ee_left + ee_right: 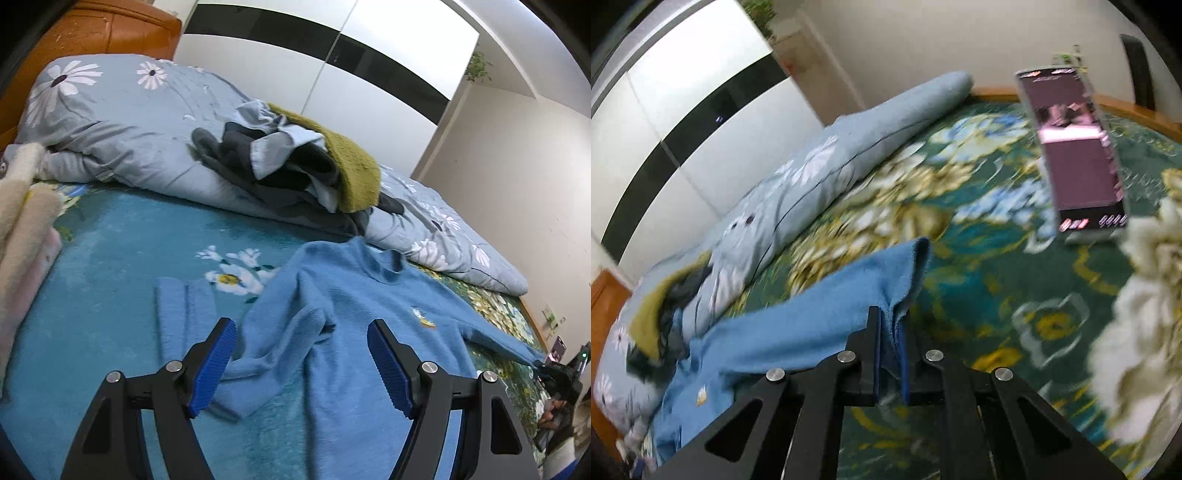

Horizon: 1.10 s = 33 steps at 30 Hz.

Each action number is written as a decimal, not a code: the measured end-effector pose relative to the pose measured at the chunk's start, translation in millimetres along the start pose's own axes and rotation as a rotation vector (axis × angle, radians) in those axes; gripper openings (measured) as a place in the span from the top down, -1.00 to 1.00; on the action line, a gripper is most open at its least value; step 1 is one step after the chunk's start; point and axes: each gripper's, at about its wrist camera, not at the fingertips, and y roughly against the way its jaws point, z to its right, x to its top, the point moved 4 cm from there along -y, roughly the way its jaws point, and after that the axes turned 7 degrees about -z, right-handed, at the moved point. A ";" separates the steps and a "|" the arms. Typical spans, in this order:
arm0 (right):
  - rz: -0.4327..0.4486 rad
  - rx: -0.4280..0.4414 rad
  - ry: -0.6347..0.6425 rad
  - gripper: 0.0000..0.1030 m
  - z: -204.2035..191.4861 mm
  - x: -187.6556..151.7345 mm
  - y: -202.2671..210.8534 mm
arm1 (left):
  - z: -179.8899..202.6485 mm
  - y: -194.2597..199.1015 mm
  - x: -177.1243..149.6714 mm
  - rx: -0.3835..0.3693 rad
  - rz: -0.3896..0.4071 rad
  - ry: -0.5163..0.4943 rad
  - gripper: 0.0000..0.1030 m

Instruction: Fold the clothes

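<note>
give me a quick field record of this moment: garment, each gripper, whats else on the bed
garment: blue sweater, spread front up on the floral blanket, one sleeve bent near the left gripper
left gripper: open, over the sweater's near sleeve, holding nothing
right gripper: shut on the sleeve cuff, sleeve stretched out to the side
unfolded pile: grey, pale blue and olive clothes on the rolled duvet
folded stack: cream items at the left edge
phone: lit screen, beyond the right gripper

1 blue sweater (354, 317), 1 quilt (147, 125), 1 phone (1075, 147), 2 grippers.
</note>
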 end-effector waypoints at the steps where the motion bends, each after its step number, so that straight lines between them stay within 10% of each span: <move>1: 0.000 -0.028 0.002 0.85 4.5 4.3 -1.4 | -2.7 1.5 -0.5 0.006 -0.002 0.006 -0.50; 12: -0.052 -0.124 -0.049 0.86 37.0 -9.0 -1.9 | -32.4 7.5 -13.4 0.087 -0.042 0.052 -0.50; 23: -0.187 0.194 0.344 0.66 -126.0 -121.7 21.7 | -99.1 0.7 -35.2 0.123 -0.060 0.285 -0.50; 33: -0.290 0.202 0.434 0.62 -160.5 -189.7 16.2 | -106.8 -40.8 21.8 0.042 -0.106 0.314 -0.49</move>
